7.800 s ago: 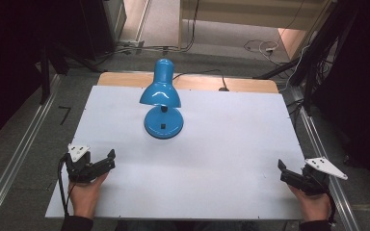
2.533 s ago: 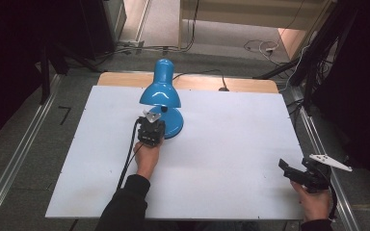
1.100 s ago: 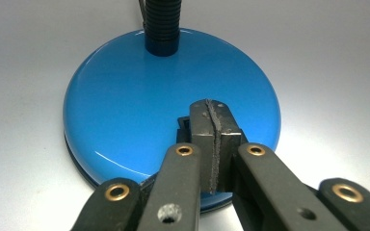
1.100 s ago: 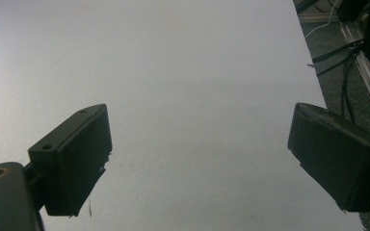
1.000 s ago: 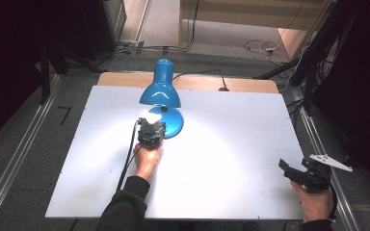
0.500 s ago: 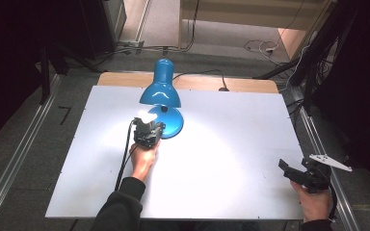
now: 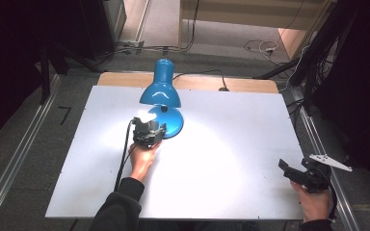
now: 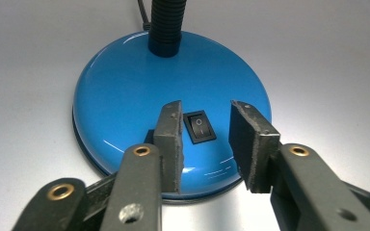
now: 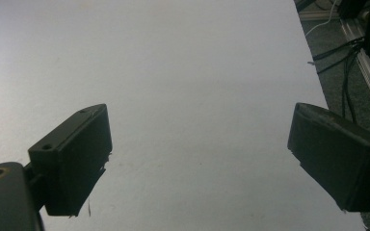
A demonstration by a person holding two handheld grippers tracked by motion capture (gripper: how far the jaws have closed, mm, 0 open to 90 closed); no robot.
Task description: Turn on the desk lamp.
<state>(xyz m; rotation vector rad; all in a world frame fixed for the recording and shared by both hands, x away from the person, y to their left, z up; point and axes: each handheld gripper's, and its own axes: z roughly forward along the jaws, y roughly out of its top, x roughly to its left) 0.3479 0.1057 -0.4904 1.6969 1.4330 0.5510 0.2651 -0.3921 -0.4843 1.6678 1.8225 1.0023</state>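
A blue desk lamp stands at the back middle of the white table, lit and throwing a bright pool on the surface. My left gripper hovers at the near edge of the lamp's round base. Its jaws are open a little, and the black rocker switch shows in the gap between the pads with nothing gripped. The lamp's black flexible neck rises from the base behind. At the table's near right corner, my right gripper is held wide open over bare table.
The lamp's black cord runs off the back edge over a wooden strip. Metal rails line both sides of the table. Cables lie on the floor past the right edge.
My left gripper went from the near left corner to the lamp's base. The lamp has come on, and the gripper has since eased slightly back. The right gripper has stayed put.
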